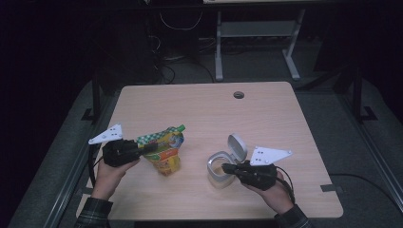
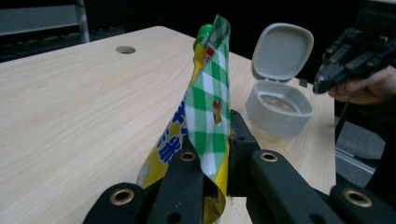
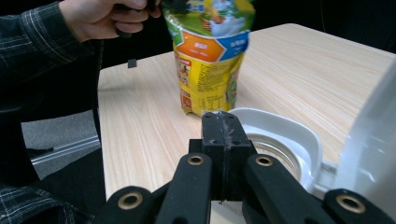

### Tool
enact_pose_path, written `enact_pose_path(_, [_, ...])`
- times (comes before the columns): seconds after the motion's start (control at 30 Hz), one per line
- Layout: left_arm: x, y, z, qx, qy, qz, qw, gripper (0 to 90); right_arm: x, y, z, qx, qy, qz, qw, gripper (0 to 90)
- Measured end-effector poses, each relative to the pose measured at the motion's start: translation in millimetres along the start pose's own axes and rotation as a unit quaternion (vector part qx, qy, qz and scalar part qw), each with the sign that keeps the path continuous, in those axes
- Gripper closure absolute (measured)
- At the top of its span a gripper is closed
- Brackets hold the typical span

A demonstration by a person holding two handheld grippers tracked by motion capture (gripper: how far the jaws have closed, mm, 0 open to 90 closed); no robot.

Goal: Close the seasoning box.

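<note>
A yellow and green spouted pouch (image 1: 164,149) stands on the wooden table (image 1: 214,109), left of the middle. My left gripper (image 1: 151,148) is shut on its checked top edge, and in the left gripper view the pouch (image 2: 205,116) is pinched between the black jaws of the left gripper (image 2: 217,140). A grey-white container (image 1: 219,173) with its hinged lid (image 1: 236,145) flipped up sits to the right. My right gripper (image 1: 227,167) is shut, its tips at the container's near rim (image 3: 285,130). In the right gripper view the jaws of the right gripper (image 3: 224,121) meet flat, with the pouch (image 3: 208,56) beyond them.
A round cable hole (image 1: 238,94) lies near the table's far edge. Desk legs and cables stand on the dark floor behind the table. A plaid sleeve and hand (image 3: 102,16) hold the left gripper.
</note>
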State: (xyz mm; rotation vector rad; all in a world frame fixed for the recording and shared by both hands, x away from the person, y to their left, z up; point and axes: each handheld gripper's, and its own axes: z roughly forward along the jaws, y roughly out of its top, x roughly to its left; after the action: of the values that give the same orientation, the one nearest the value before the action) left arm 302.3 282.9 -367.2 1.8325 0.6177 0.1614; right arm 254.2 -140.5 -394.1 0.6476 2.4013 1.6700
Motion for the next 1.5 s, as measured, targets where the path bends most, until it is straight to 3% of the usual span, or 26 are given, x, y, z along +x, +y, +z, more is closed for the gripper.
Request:
enact_pose_path(0.3, [-5.5, -9.0, -16.4, 0.002, 0.012, -0.002, 0.9999, 76.6, -4.1, -8.8, -13.2, 0.002, -0.01, 0.011, 0.9999, 90.0])
enact_pose_path(0.5, [-7.2, -21.8, -29.9, 0.011, 0.038, -0.013, 0.9991, 54.4, -3.9, -13.6, -21.8, 0.006, -0.017, 0.015, 0.9997, 90.0])
enact_pose_path(0.7, [-11.7, -42.3, -36.1, 0.043, 0.056, -0.021, 0.9973, 44.2, -8.6, -22.3, -35.1, 0.013, -0.036, 0.022, 0.999, 90.0])
enact_pose_path(0.93, [-18.6, -63.1, -33.2, 0.074, 0.081, -0.025, 0.9936, 30.5, -25.6, -30.1, -52.0, 0.006, -0.08, 0.037, 0.9961, 90.0])
enact_pose_path(1.17, [-22.9, -77.5, -22.3, 0.095, 0.095, -0.021, 0.9907, 20.5, -43.9, -34.8, -55.2, -0.003, -0.12, 0.049, 0.9916, 90.0])
enact_pose_path(1.3, [-21.9, -80.0, -16.2, 0.107, 0.097, -0.02, 0.9893, 15.9, -53.0, -33.3, -52.7, -0.012, -0.132, 0.057, 0.9896, 89.9])
enact_pose_path(1.5, [-20.9, -82.3, -11.6, 0.116, 0.101, -0.012, 0.988, 12.3, -58.4, -27.1, -44.1, -0.021, -0.132, 0.053, 0.9896, 90.0])
